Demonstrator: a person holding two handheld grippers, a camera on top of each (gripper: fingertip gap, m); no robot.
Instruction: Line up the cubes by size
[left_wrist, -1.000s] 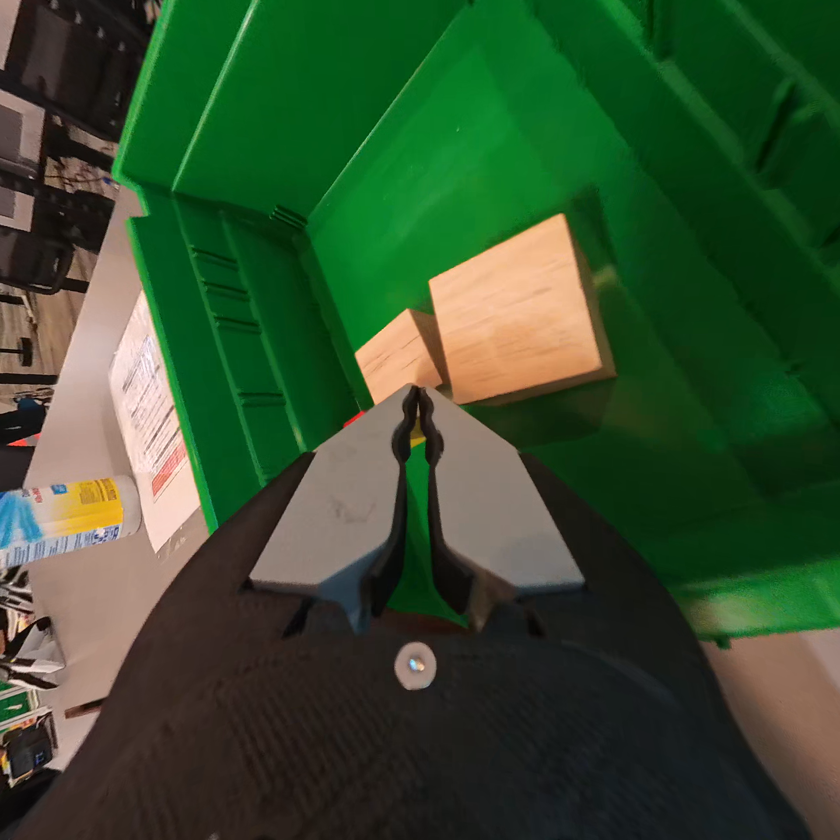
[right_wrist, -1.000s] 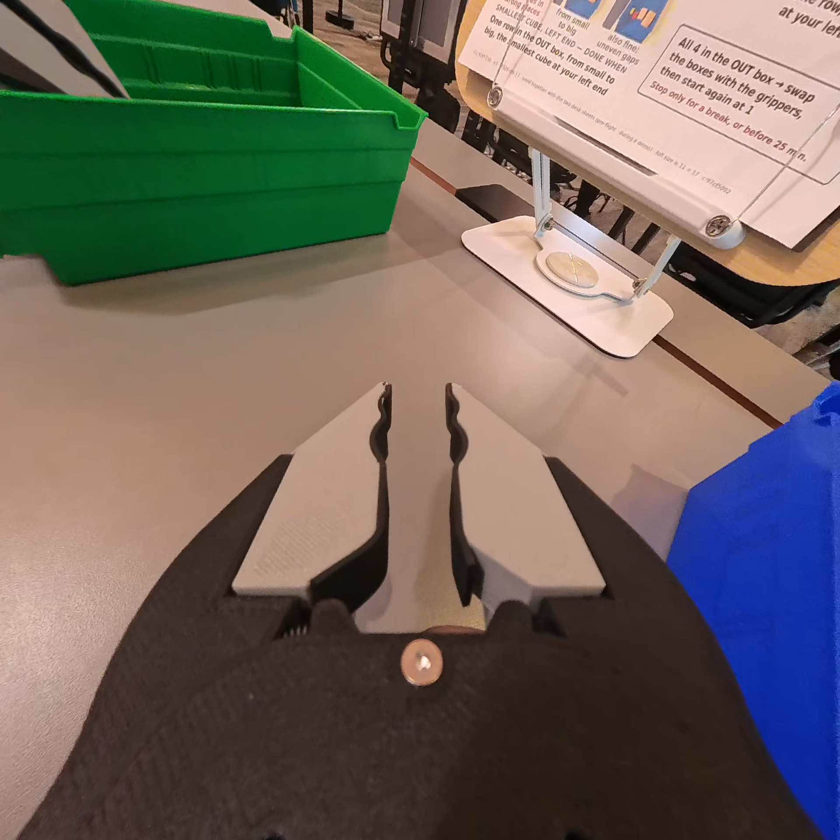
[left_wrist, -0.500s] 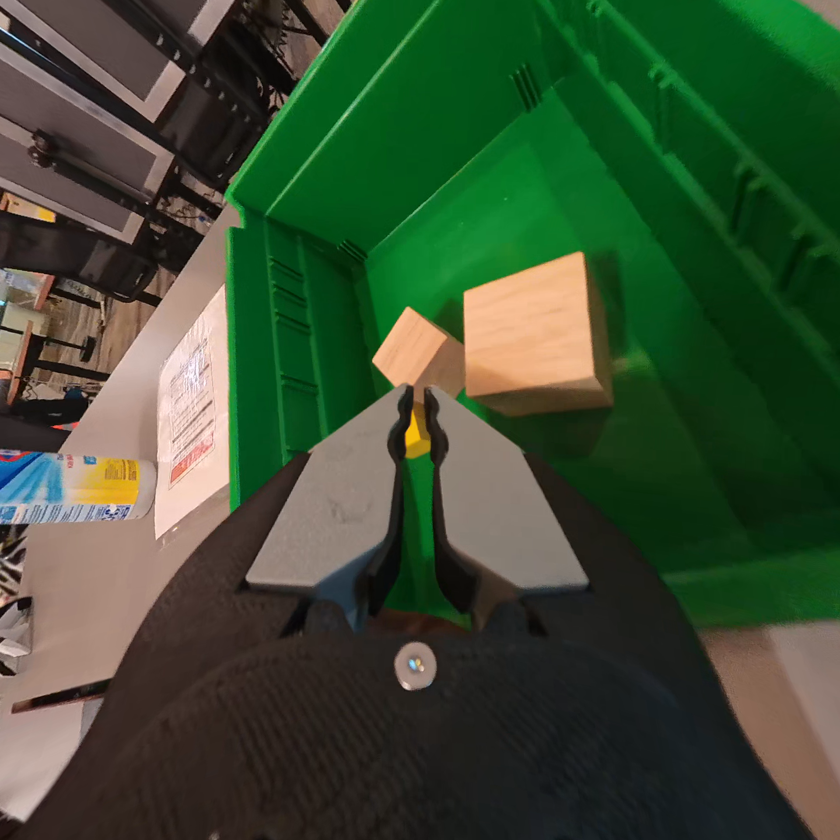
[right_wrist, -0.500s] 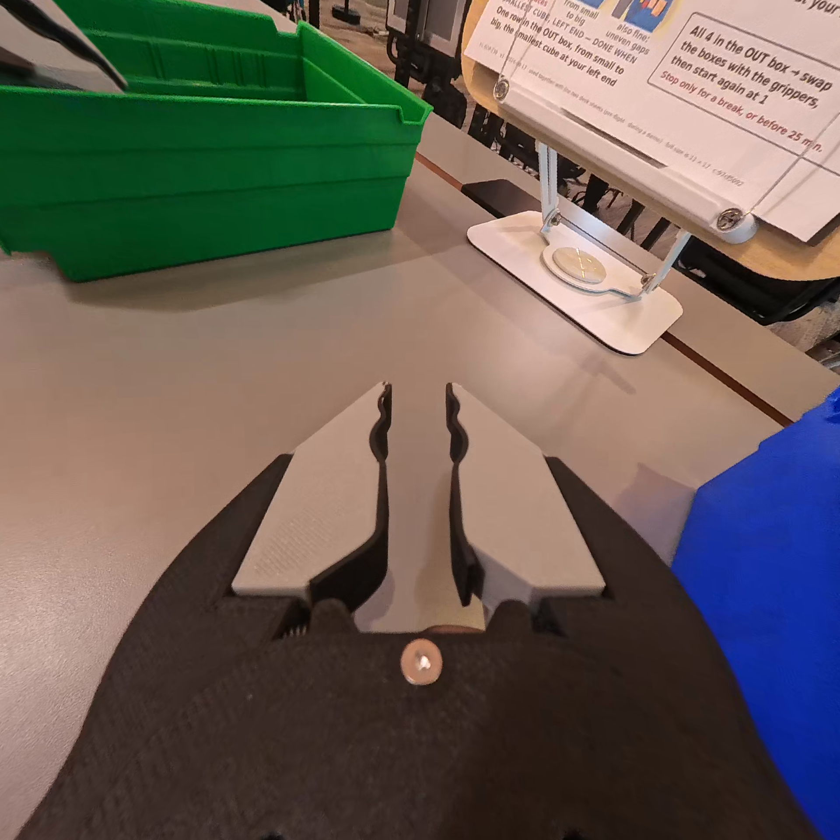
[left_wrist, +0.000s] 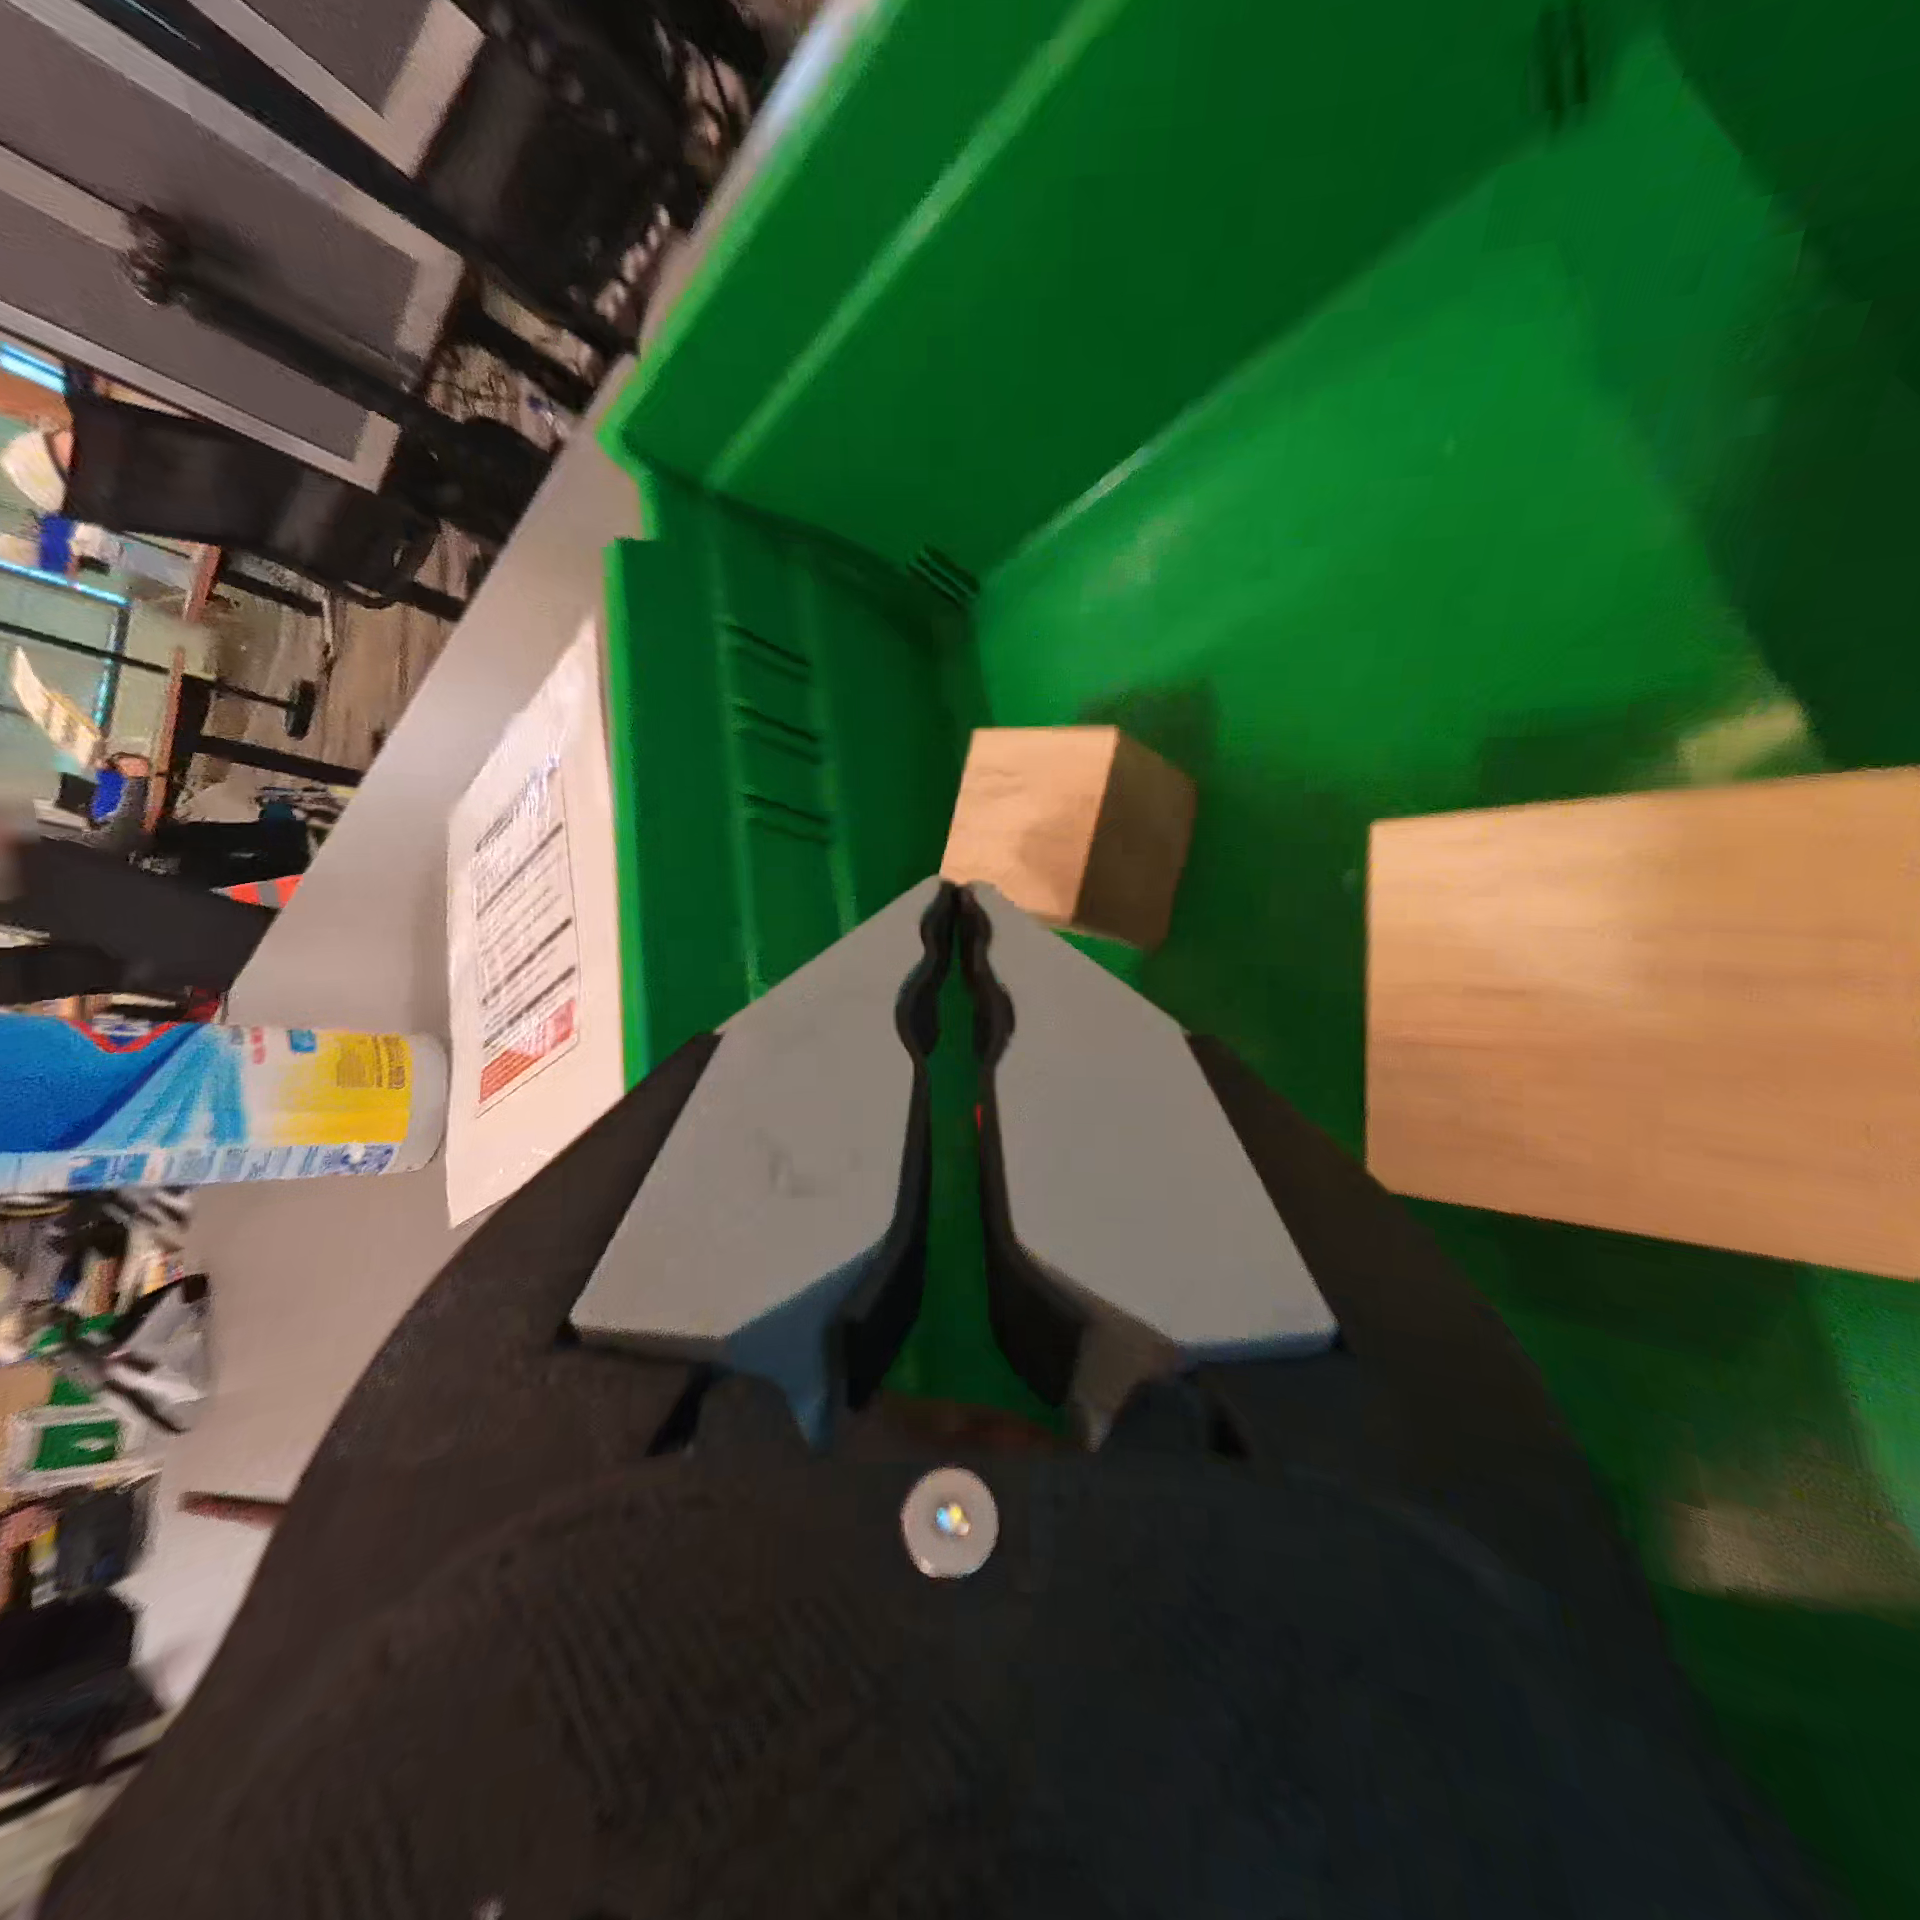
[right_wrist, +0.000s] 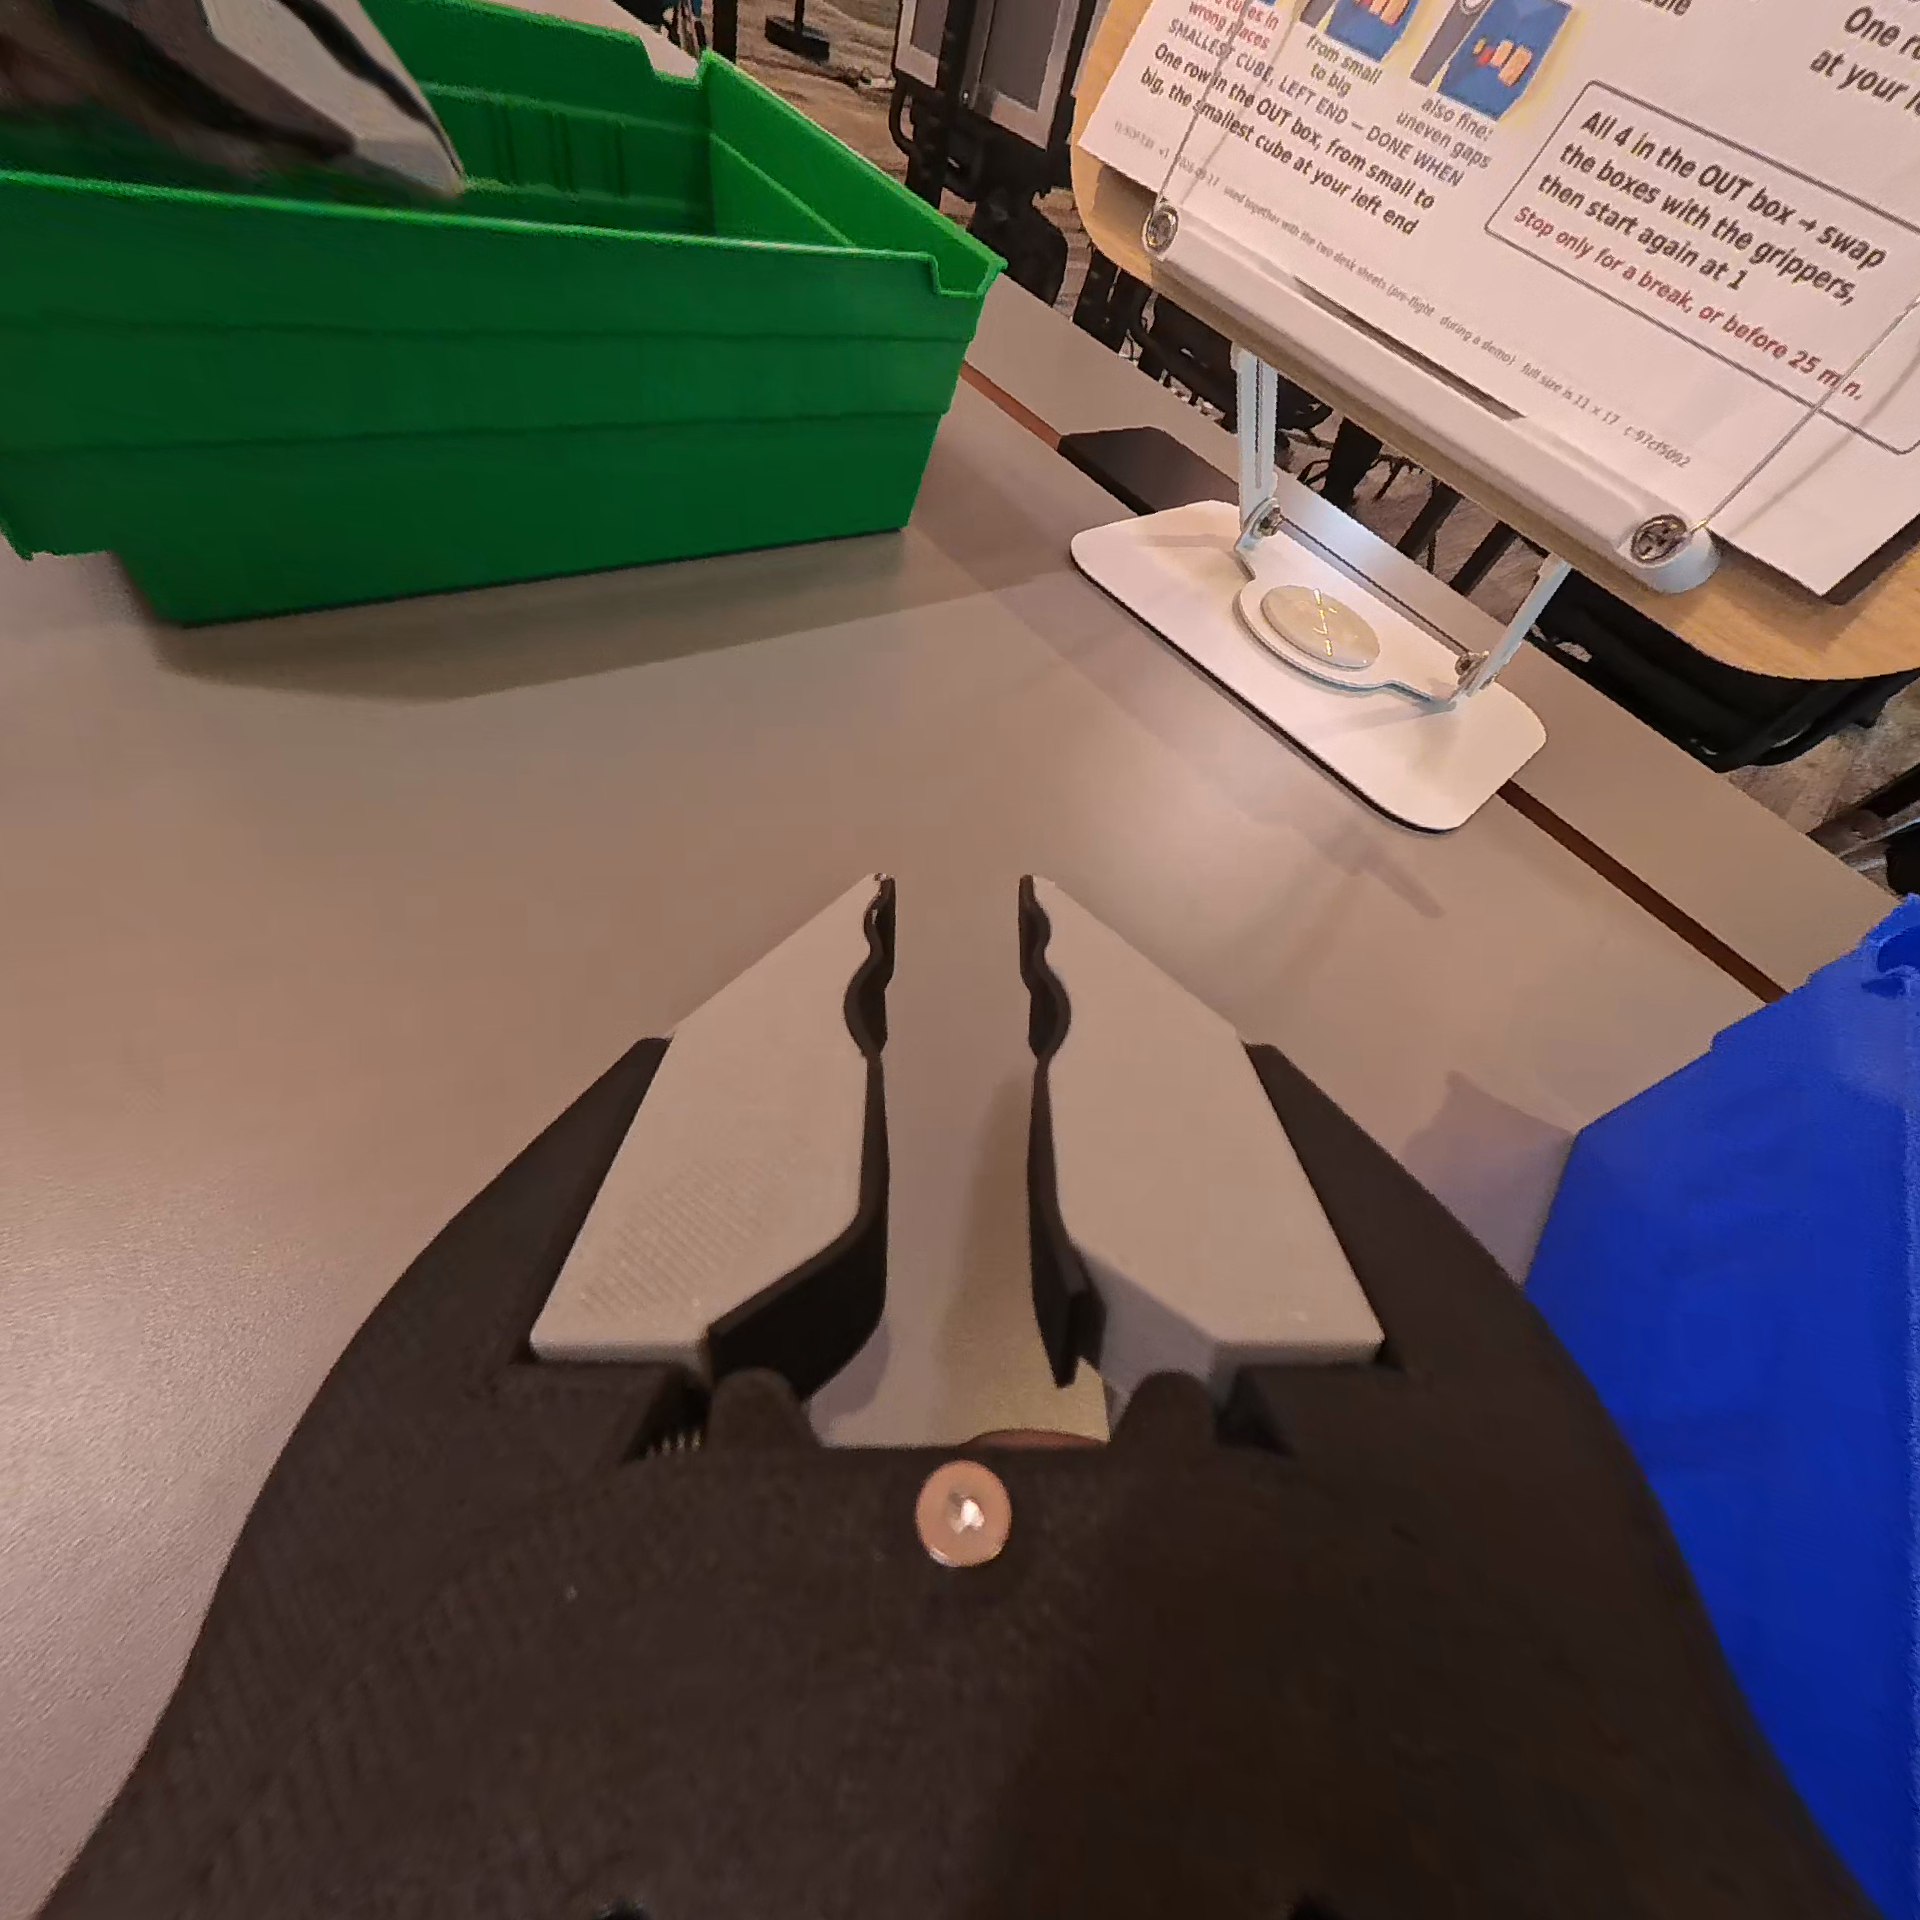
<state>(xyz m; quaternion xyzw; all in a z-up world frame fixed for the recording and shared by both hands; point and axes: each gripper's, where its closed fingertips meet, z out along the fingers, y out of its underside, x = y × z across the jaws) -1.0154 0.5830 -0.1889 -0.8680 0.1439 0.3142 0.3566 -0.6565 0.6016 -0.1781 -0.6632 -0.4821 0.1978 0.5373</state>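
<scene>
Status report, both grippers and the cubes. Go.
Left gripper shut, empty, inside green bin. Right gripper open over table. Small cube and big cube apart in bin.

In the left wrist view we look steeply down into the green plastic bin from close above, with motion blur over the frame; grey tabletop and a printed sheet run down the left side. In the right wrist view we sit low over the grey table, facing level across it. Both views share that bin, here at upper left and well off, with the left gripper above it.
</scene>
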